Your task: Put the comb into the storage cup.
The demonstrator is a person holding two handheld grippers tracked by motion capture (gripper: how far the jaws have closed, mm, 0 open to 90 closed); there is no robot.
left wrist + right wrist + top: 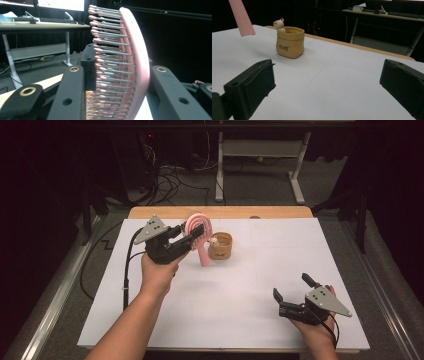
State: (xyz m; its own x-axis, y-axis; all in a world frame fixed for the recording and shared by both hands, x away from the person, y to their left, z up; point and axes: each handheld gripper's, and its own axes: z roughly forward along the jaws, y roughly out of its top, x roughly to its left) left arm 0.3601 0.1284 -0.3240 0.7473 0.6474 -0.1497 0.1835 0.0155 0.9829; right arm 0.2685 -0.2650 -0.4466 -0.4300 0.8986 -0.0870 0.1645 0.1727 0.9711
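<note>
A pink hairbrush (198,236) hangs above the white table cover, handle down, with my left gripper (192,236) shut on its round head. In the left gripper view the brush's bristles (112,62) point left between the two black jaws, and the pink back (140,65) lies against the right jaw. A small tan pot (220,246) with a bear figure (213,241) on its rim stands just right of the brush handle; it is also in the right gripper view (290,42). My right gripper (292,290) rests open near the table's front right with nothing between its jaws.
The white cover (260,285) spans most of the wooden table (220,212). A white desk frame (260,165) and cables (170,180) lie on the floor beyond the far edge. The brush handle's tip (240,17) hangs in the right gripper view's upper left.
</note>
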